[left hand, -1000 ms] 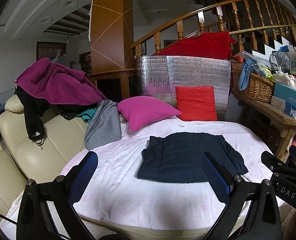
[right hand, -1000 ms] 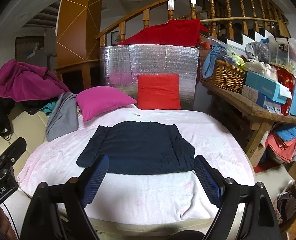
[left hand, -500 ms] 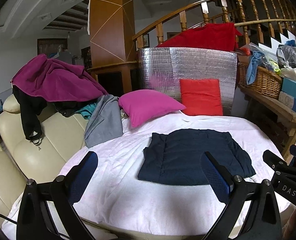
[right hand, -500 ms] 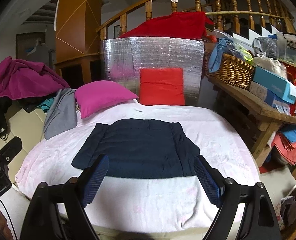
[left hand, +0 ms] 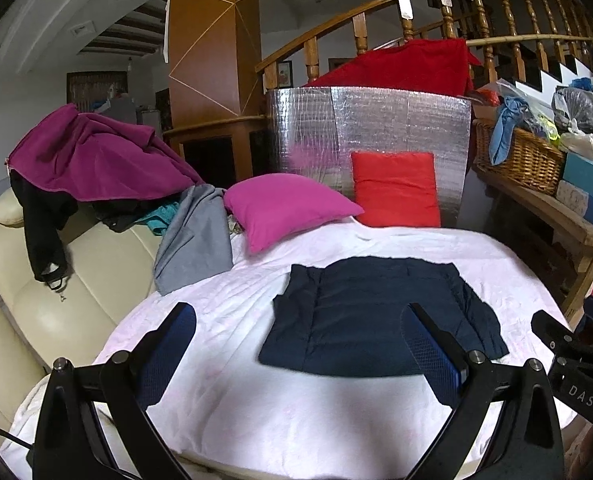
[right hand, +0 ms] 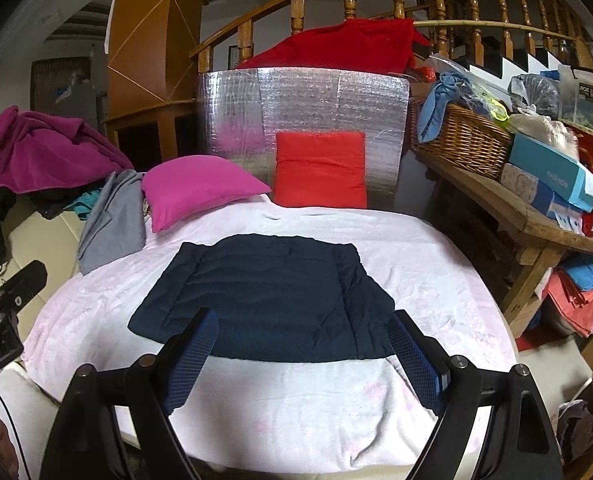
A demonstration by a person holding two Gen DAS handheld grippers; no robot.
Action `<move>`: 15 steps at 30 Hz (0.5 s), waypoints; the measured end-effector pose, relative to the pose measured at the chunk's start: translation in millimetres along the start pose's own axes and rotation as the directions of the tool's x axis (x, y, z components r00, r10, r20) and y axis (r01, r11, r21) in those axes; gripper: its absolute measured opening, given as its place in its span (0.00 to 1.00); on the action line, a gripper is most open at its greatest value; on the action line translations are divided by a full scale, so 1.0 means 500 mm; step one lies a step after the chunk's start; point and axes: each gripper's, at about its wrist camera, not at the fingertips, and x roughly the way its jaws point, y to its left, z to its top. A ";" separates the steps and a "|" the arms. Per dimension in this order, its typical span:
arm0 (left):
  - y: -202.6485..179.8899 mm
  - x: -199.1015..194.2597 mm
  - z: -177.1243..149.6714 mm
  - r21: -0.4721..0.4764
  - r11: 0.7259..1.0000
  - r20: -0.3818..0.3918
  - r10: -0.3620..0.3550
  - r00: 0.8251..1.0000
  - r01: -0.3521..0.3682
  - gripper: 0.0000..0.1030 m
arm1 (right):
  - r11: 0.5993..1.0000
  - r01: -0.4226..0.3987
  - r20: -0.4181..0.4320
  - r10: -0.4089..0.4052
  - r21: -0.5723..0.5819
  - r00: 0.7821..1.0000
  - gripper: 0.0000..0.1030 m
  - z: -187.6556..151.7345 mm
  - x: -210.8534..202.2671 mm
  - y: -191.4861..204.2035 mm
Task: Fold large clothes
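Observation:
A dark navy garment (left hand: 372, 316) lies flat and folded on the white-pink cover (left hand: 304, 412) of the round table. It also shows in the right wrist view (right hand: 268, 296). My left gripper (left hand: 300, 344) is open and empty, held above the table's near left edge, short of the garment. My right gripper (right hand: 302, 350) is open and empty above the garment's near edge. The right gripper's body shows at the right of the left wrist view (left hand: 576, 368).
A magenta pillow (left hand: 288, 204) and a red pillow (left hand: 394, 188) rest at the far side against a silver foil panel (left hand: 368, 124). A grey garment (left hand: 196, 236) and a purple one (left hand: 92, 156) hang over the cream sofa (left hand: 36, 292). A wooden bench (right hand: 508, 208) with a wicker basket (right hand: 460, 140) stands right.
Both grippers have moved slightly forward and a little higher over the table, so the garment sits lower in both views. Both stay open. The garment has not moved.

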 end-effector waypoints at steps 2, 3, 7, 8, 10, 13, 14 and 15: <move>-0.007 0.011 0.006 -0.001 1.000 -0.005 -0.004 1.000 0.004 0.99 | 1.000 0.008 -0.003 -0.008 0.004 1.000 0.87 0.006 0.011 -0.008; -0.011 0.017 0.011 -0.004 1.000 -0.004 -0.008 1.000 0.008 0.99 | 1.000 0.007 -0.007 -0.007 0.007 1.000 0.87 0.011 0.019 -0.013; -0.024 0.037 0.024 -0.007 1.000 -0.001 -0.012 1.000 0.012 0.99 | 1.000 0.016 -0.011 -0.016 0.006 1.000 0.87 0.023 0.040 -0.023; -0.026 0.041 0.026 -0.007 1.000 -0.001 -0.011 1.000 0.011 0.99 | 1.000 0.016 -0.011 -0.016 0.007 1.000 0.87 0.026 0.045 -0.027; -0.033 0.052 0.031 -0.006 1.000 -0.005 -0.014 1.000 0.014 0.99 | 1.000 0.016 -0.012 -0.016 0.012 1.000 0.87 0.032 0.057 -0.034; -0.038 0.066 0.037 -0.002 1.000 -0.008 -0.011 1.000 0.011 0.99 | 1.000 0.016 -0.014 -0.016 0.018 1.000 0.86 0.039 0.072 -0.037; -0.039 0.071 0.038 -0.001 1.000 -0.011 -0.013 1.000 0.013 0.99 | 1.000 0.015 -0.015 -0.015 0.018 1.000 0.87 0.041 0.077 -0.037; -0.039 0.076 0.038 0.000 1.000 -0.014 -0.014 1.000 0.014 0.99 | 1.000 0.014 -0.016 -0.014 0.020 1.000 0.87 0.042 0.081 -0.035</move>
